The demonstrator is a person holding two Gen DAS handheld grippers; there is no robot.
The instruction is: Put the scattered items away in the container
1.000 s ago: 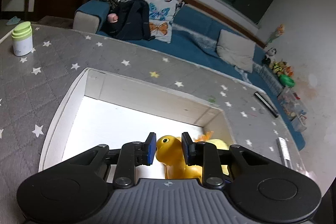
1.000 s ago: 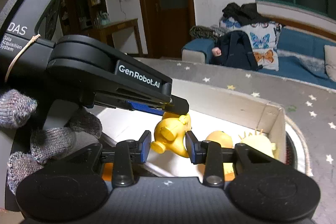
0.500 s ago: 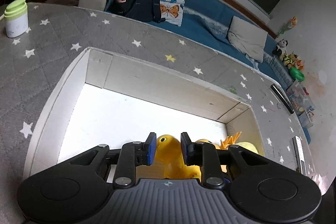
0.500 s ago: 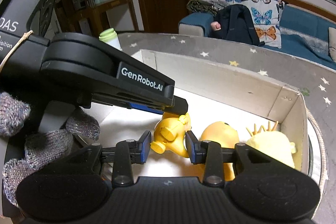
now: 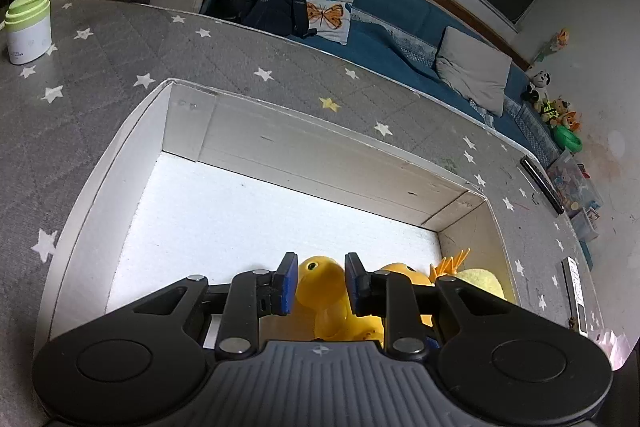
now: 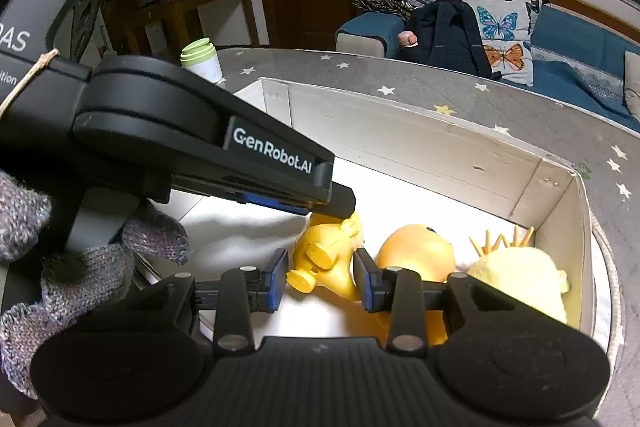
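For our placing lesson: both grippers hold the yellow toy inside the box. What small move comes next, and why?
Probably release: open the right gripper. The yellow toy is low in the white box beside two toys, and the jaws of the left gripper, on its head, have just been opening.

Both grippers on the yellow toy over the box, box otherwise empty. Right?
Not empty. The right wrist view shows the box already holds an orange toy and a pale yellow plush beside the yellow toy. Left gripper and right gripper both clamp it.
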